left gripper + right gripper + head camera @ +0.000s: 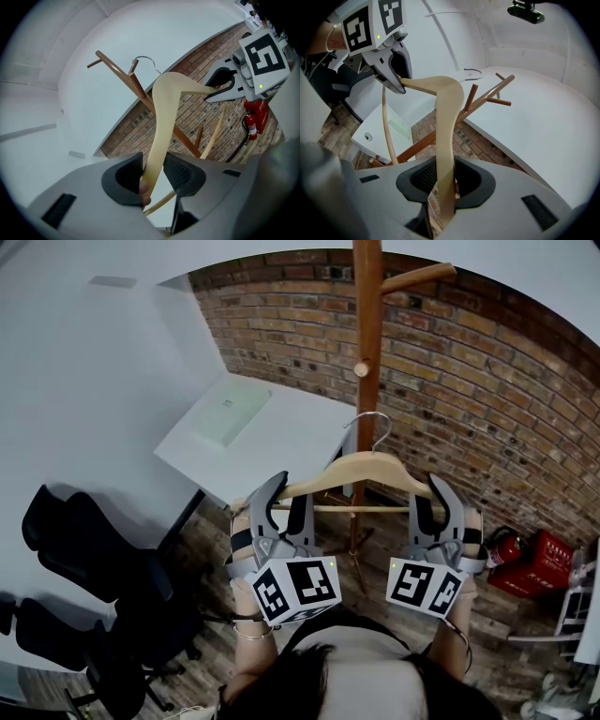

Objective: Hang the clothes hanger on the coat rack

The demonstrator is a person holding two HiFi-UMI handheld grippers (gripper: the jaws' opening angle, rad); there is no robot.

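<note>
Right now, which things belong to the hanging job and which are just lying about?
In the job: wooden clothes hanger, coat rack, left gripper and right gripper, both shut on it.
Lying about: white table, black office chair, fire extinguisher, red box.

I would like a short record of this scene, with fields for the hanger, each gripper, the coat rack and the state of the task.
object: wooden hanger with metal hook, held in the air
left: left gripper shut on the hanger's left end
right: right gripper shut on its right end
target: coat rack before the brick wall; visible pegs bare
task state: hook not yet on a peg
</note>
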